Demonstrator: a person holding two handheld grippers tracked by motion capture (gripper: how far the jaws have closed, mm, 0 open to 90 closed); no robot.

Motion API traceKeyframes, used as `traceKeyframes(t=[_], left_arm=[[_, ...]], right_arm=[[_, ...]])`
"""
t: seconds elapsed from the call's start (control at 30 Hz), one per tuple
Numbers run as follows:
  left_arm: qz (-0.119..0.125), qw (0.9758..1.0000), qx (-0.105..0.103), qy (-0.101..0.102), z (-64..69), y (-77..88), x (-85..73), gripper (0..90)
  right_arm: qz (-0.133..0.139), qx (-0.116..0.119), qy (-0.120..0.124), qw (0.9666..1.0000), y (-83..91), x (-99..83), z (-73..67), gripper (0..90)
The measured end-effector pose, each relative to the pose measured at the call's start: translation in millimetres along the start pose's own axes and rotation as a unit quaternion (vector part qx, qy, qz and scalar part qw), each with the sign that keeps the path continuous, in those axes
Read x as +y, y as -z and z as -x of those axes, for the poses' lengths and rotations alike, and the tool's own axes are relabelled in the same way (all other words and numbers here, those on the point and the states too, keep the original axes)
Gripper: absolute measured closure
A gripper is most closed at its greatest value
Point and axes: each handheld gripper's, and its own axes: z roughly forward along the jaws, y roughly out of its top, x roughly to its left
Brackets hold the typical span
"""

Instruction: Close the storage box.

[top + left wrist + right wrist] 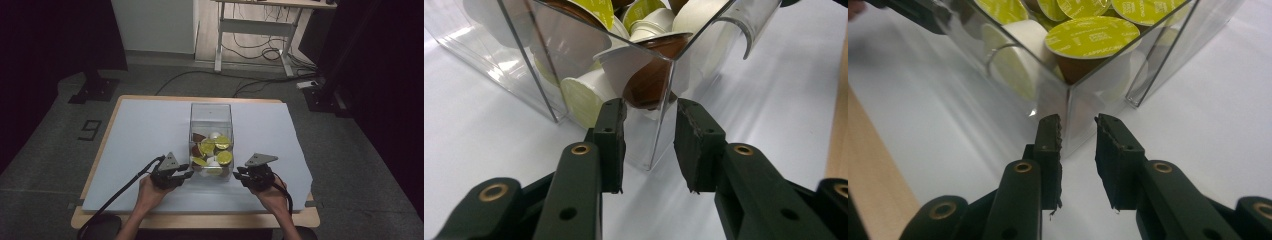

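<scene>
A clear plastic box [211, 114] stands on the white sheet, about half full of coffee capsules [215, 150] with lime-green, white and brown tops. My left gripper [186, 174] sits at the box's near left corner, and my right gripper [239, 174] at its near right corner. In the left gripper view my left gripper [650, 145] is open, with the box's vertical corner edge [659, 125] just between its fingertips. In the right gripper view my right gripper [1078, 125] is open too, straddling the other corner [1068, 107] below a green-lidded capsule [1093, 30].
The white sheet [145, 135] covers most of the wooden table [200, 220]; bare sheet lies left, right and behind the box. Beyond the table are a white desk frame [255, 25], floor cables [260, 52] and black stand bases [95, 90].
</scene>
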Motion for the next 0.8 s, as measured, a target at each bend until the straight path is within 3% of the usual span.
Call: traceKeyframes(t=[0.13,0.27,0.37,0.63,0.8], left_arm=[[-0.002,1.0000,0.001,0.000,-2.4,-1.3,2.5,66.0],[-0.001,1.0000,0.008,0.001,-3.2,-3.1,3.0,65.8],[0.003,0.9999,0.012,0.003,-4.1,-4.5,3.1,65.8],[0.009,0.9997,0.020,0.008,-6.2,-7.6,2.9,65.6],[0.010,0.9996,0.024,0.012,-8.7,-9.1,3.5,65.4]], right_arm=[[0.006,0.018,-0.008,0.9998,5.7,-1.8,1.0,66.5],[0.007,0.040,-0.015,0.9991,2.7,1.6,-1.7,64.8],[0.005,0.044,-0.013,0.9990,-1.3,4.9,-5.4,65.0],[0.006,0.063,0.002,0.9980,-12.0,14.4,-12.6,73.9],[0.006,0.058,0.006,0.9983,-19.4,21.4,-13.3,77.9]])
